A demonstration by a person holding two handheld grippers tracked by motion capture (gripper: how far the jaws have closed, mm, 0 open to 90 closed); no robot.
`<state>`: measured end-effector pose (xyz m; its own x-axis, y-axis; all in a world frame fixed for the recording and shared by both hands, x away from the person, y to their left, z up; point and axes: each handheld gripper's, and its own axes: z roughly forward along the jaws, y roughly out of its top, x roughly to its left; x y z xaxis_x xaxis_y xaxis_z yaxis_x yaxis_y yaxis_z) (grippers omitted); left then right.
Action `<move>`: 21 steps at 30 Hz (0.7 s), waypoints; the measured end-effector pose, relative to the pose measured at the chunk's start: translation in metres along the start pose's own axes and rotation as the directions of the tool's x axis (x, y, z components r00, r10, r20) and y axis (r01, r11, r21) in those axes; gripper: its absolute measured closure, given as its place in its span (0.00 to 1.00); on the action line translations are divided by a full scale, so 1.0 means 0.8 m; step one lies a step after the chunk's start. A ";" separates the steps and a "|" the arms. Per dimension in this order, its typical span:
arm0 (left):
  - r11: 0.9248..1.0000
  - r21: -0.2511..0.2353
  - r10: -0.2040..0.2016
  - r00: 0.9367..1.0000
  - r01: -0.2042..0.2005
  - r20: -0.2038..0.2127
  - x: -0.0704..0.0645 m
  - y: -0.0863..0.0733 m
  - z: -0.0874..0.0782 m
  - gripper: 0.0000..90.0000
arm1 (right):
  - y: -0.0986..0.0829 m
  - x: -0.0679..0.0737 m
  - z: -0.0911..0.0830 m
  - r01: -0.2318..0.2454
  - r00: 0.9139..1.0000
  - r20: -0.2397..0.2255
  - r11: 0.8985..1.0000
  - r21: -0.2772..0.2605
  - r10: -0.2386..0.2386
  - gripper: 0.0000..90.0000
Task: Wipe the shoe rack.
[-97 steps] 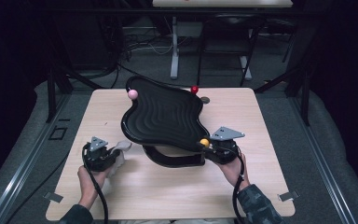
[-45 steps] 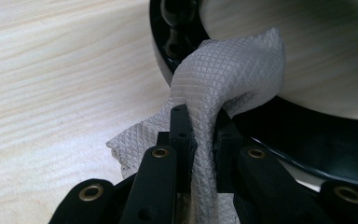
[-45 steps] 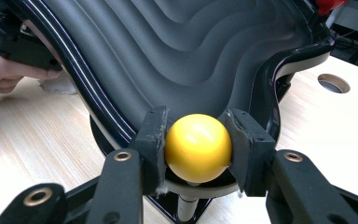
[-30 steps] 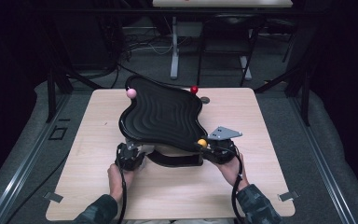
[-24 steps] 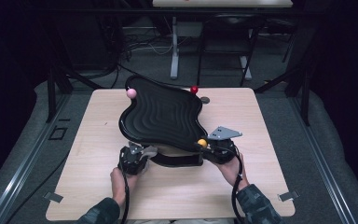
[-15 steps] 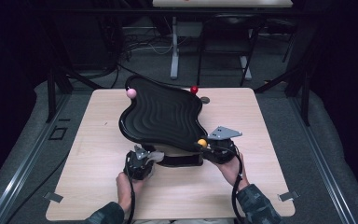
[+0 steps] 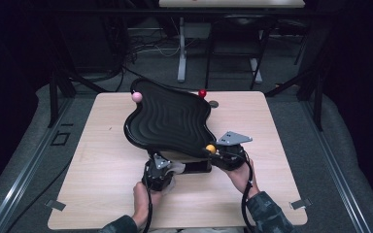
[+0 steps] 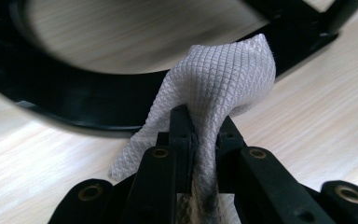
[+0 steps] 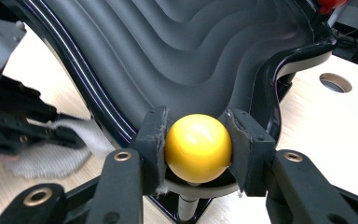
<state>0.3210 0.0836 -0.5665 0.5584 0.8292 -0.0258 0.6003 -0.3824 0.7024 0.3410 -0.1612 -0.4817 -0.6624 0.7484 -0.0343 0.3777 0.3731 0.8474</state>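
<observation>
Since the earlier frames, your left tool (image 7: 159,167) had travelled from the surface's left side toward the middle of its near edge, ending under the tray's near rim. Your right tool (image 7: 213,151) had stayed put. The left tool pinched a white cloth (image 8: 223,88) between its jaws, and the cloth pressed against the black base (image 8: 74,100) beneath the tray. The right tool was clamped on the yellow ball (image 9: 198,147) at the tray's near-right corner. The black wavy tray (image 7: 167,119) stood tilted on its base near the middle of the surface (image 7: 97,160), with a pink ball (image 7: 137,96) and a red ball (image 7: 202,93) at its far corners.
</observation>
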 end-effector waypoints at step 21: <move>0.999 -0.048 -0.002 0.997 0.005 0.073 -0.051 0.020 0.030 0.90 | 0.000 0.000 0.000 0.002 1.000 -0.001 1.000 -0.002 -0.002 0.66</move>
<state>0.3214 0.0341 -0.5715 0.5978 0.7978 -0.0789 0.5749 -0.3580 0.7357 0.3408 -0.1609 -0.4818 -0.6640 0.7469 -0.0352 0.3751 0.3735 0.8484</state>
